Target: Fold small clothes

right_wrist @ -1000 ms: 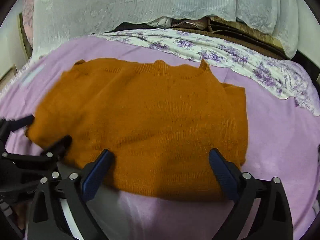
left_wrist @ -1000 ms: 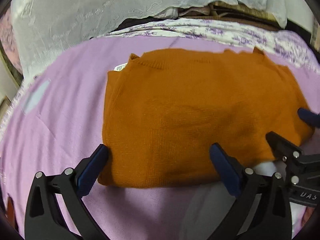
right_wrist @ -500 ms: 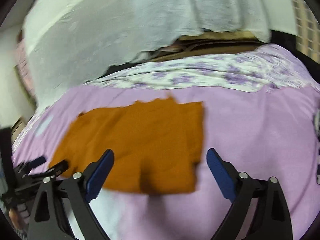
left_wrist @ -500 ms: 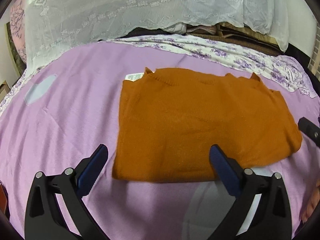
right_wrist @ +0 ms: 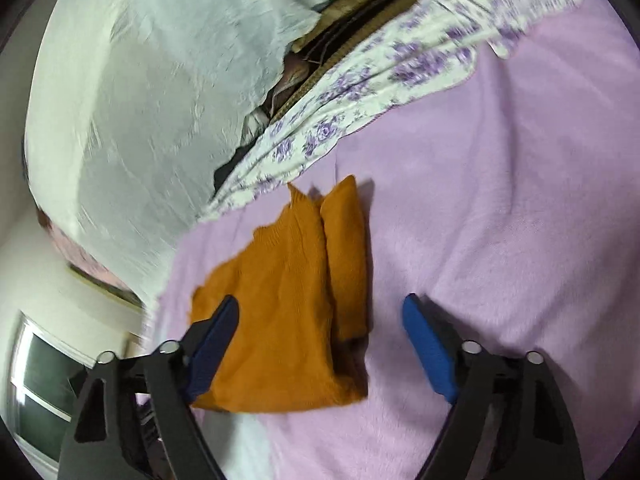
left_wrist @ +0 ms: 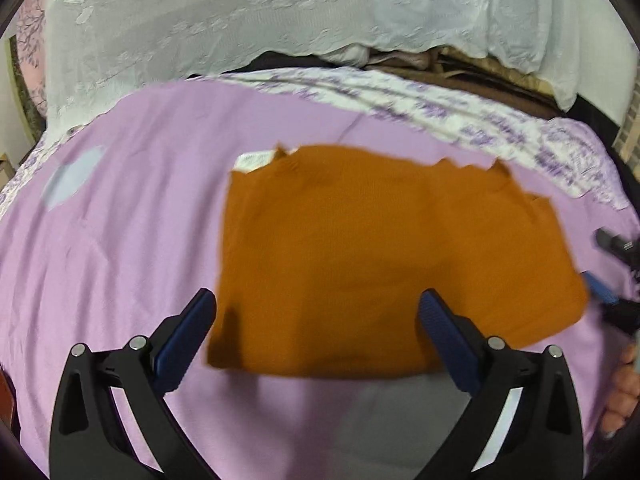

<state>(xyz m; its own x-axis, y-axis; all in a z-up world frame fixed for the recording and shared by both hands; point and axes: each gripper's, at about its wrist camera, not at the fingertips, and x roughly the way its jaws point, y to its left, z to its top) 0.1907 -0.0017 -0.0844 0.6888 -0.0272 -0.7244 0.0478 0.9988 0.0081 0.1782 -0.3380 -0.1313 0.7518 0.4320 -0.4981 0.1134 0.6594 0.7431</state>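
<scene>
An orange knit sweater (left_wrist: 384, 264) lies folded into a flat rectangle on the purple blanket (left_wrist: 132, 240), with a white label (left_wrist: 254, 160) sticking out at its far left corner. My left gripper (left_wrist: 316, 320) hovers open over the sweater's near edge and holds nothing. The right wrist view is rolled and shows the sweater (right_wrist: 288, 300) from its right side. There my right gripper (right_wrist: 320, 320) is open with its jaws closing, and the pads touch nothing. The sweater's right edge lies below and between them. That right gripper (left_wrist: 604, 268) also shows at the sweater's right end.
A white lace cloth (left_wrist: 240, 20) and a floral sheet (left_wrist: 460, 108) lie across the far side of the bed. A pale round patch (left_wrist: 72, 176) marks the blanket at the left. A person's hand (left_wrist: 624, 392) is at the right edge. A window (right_wrist: 44, 392) shows at the lower left.
My right gripper swung from the sweater's near hem round to its right end, rolled over and narrowed. The left gripper rose a little and drew back from the hem.
</scene>
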